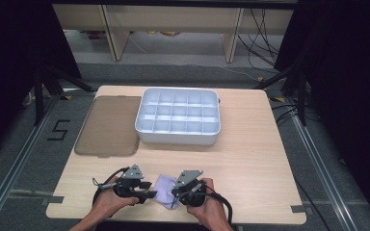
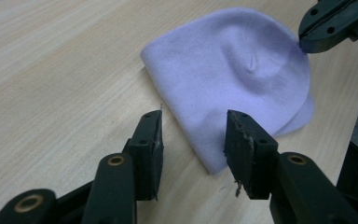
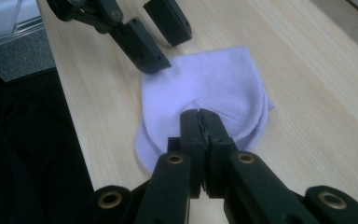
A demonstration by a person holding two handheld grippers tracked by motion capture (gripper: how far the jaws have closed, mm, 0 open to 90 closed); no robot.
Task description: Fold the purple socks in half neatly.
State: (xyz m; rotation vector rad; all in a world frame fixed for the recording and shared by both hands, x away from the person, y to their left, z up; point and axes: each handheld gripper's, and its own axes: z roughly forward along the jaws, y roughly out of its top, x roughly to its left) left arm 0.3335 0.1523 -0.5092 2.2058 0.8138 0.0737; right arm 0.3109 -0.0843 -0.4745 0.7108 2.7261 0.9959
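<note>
A folded lilac cloth (image 1: 163,190) lies flat on the wooden table (image 1: 250,163) near its front edge. My left gripper (image 2: 193,119) is open, its two jaws low over the cloth's (image 2: 228,70) near corner, one on each side of the edge. My right gripper (image 3: 199,114) is shut, its tips pinching a small pucker at the rounded side of the cloth (image 3: 205,79). In the high view the left gripper (image 1: 149,195) and right gripper (image 1: 176,195) face each other across the cloth. The right gripper's closed jaws (image 2: 307,42) meet the cloth's far edge.
A white box with several compartments (image 1: 176,138) stands at the middle back of the table. A brown translucent lid (image 1: 108,126) lies flat to its left. The table's front edge runs just below the person's hands (image 1: 212,211).
</note>
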